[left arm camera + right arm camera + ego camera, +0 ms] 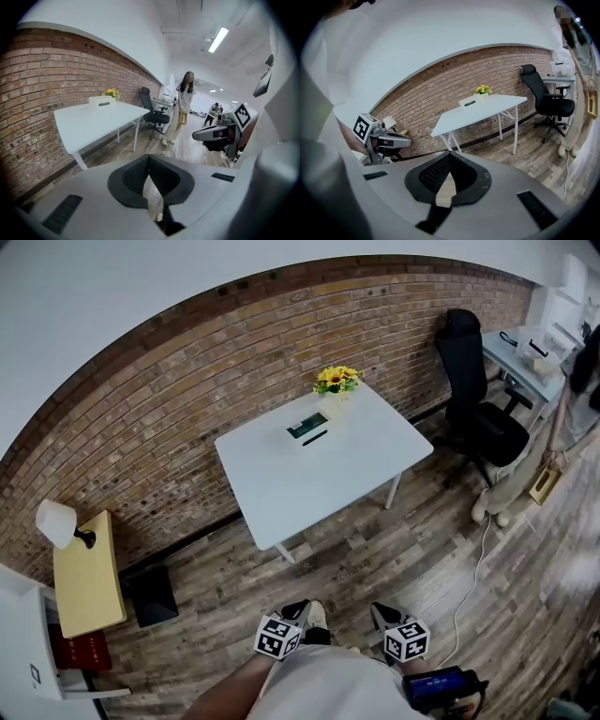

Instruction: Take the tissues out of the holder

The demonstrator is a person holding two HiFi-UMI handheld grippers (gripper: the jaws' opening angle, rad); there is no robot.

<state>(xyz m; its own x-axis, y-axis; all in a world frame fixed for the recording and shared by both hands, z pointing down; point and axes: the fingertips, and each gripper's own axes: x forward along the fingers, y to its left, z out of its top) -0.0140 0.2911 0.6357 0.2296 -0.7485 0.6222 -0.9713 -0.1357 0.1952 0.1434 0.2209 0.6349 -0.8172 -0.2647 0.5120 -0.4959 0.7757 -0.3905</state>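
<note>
White counter (323, 479), holder (307, 426) at far edge beside flowers (337, 379), left gripper (149, 158) and right gripper (450, 154) well short of counter, fingers (133, 177) of both closed, empty

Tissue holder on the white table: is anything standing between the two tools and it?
Nothing visible does. Only open wood floor and the table lie between the left tool, the right tool and the tissue holder; flowers stand behind it.

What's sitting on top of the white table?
A tissue holder, a slim dark object beside it, and yellow flowers at the wall-side edge. What's inside the holder can't be seen.
</note>
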